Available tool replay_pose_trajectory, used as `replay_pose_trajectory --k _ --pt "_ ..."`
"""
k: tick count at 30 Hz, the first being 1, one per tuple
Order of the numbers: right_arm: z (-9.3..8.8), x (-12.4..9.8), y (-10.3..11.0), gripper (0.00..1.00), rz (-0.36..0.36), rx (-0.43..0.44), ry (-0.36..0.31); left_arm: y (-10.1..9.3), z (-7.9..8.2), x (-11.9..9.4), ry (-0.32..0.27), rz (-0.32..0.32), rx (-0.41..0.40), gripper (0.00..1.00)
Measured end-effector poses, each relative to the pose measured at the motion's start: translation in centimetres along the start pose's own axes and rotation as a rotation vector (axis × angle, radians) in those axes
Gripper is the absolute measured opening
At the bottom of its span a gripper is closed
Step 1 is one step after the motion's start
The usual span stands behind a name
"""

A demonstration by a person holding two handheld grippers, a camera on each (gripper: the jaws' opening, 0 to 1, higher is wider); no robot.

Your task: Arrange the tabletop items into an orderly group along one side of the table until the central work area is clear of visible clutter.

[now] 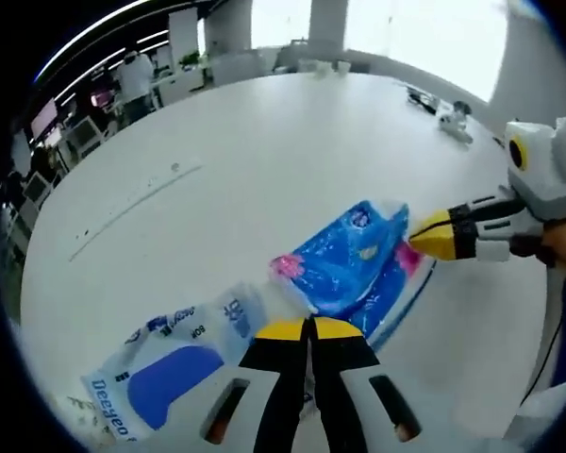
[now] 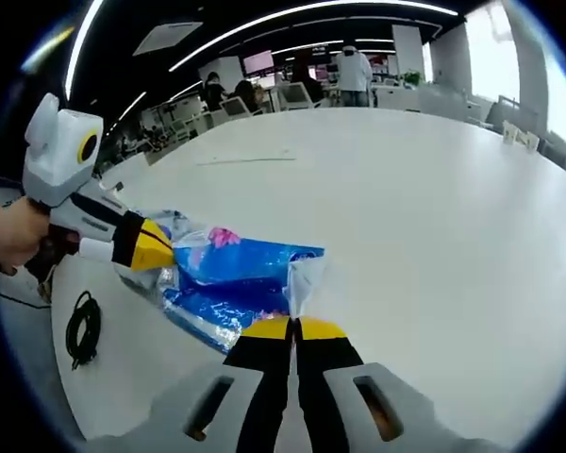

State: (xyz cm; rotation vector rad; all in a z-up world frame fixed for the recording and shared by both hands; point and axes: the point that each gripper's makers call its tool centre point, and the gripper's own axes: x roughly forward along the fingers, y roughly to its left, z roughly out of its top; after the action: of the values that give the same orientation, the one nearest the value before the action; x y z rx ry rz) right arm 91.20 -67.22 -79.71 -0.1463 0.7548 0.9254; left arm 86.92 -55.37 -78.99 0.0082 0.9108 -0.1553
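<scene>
a large white round table [image 1: 264, 160] carries a blue plastic packet [image 1: 354, 269] with pink print, a white-and-blue pack [image 1: 170, 363] just beside it, a coiled black cable [image 2: 80, 328] near one edge and small objects [image 1: 448, 113], indistinct, toward the far edge.

A coiled black cable [image 2: 80, 327] lies near the edge of the white table [image 2: 406, 198]; people [image 2: 355, 71] stand at desks far behind.

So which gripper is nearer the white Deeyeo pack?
Left gripper: right beside the Deeyeo pack. The right gripper is at the far end of the blue pack.
</scene>
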Motion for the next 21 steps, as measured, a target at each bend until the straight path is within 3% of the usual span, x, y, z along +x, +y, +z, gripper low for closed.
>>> replay_pose_trajectory --k 12,21 --pt "-0.35 0.3 -0.15 0.0 -0.003 0.057 0.004 0.28 -0.03 0.1 -0.006 0.013 0.016 0.0" --pt "-0.52 0.23 -0.01 0.0 -0.008 0.024 0.02 0.4 -0.21 0.04 -0.006 0.013 -0.017 0.0"
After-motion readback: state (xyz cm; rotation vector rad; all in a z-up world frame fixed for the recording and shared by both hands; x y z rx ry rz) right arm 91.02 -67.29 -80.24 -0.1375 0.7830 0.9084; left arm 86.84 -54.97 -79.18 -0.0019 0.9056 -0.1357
